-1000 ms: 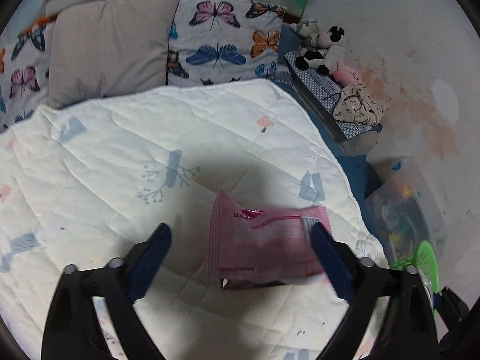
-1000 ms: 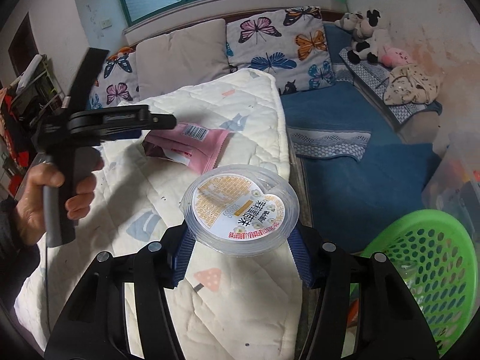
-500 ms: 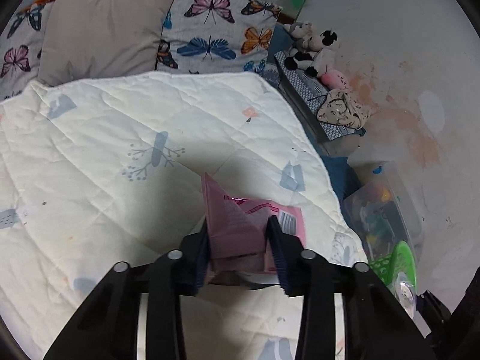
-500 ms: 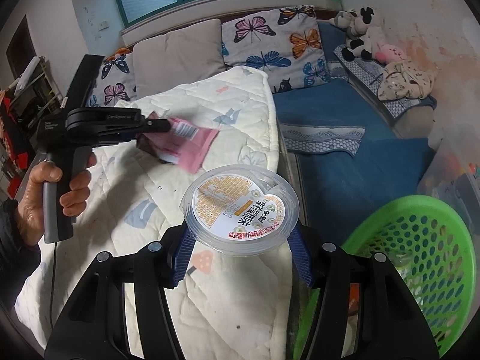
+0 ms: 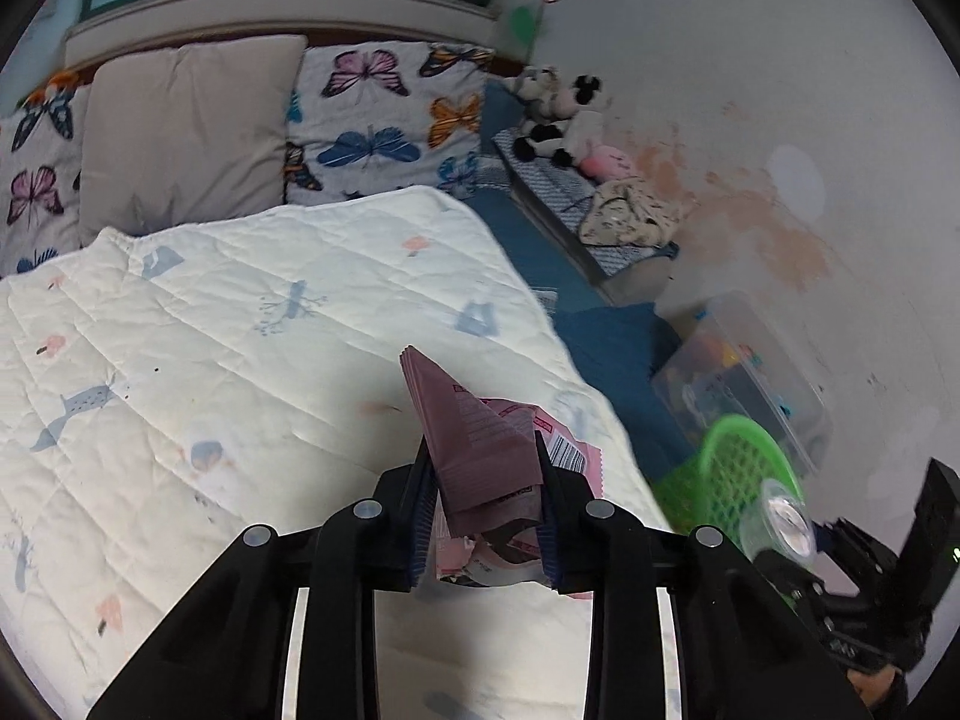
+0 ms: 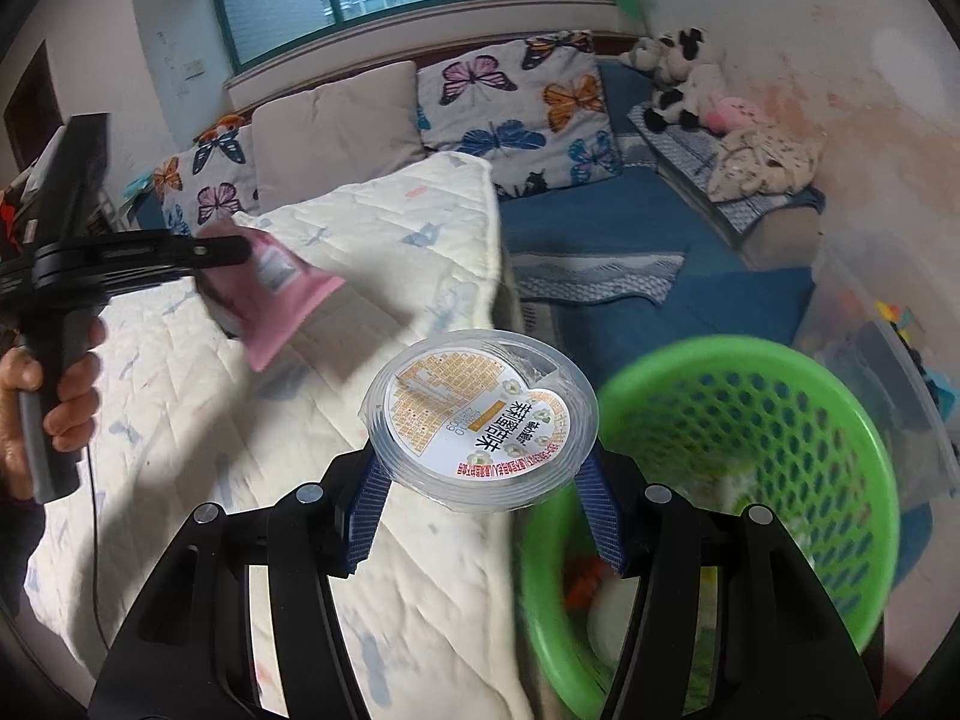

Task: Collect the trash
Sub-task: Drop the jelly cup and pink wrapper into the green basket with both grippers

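A crumpled pink wrapper stands up between the fingers of my left gripper. The jaws are closing and their pads press on it, holding it above the white quilt. In the right wrist view that same wrapper hangs from the left gripper at the left. My right gripper is shut on a clear plastic cup with a printed foil lid. The cup hangs beside the near rim of the green basket, over the quilt's edge. Some trash lies inside the basket.
A clear storage box stands behind the green basket by the stained wall. Butterfly pillows and a beige pillow line the head of the bed. Stuffed toys and a cloth lie on the blue sheet.
My left gripper closed on the pink wrapper and lifted it off the quilt. My right gripper carried the cup sideways, bringing the green basket closer beneath it.
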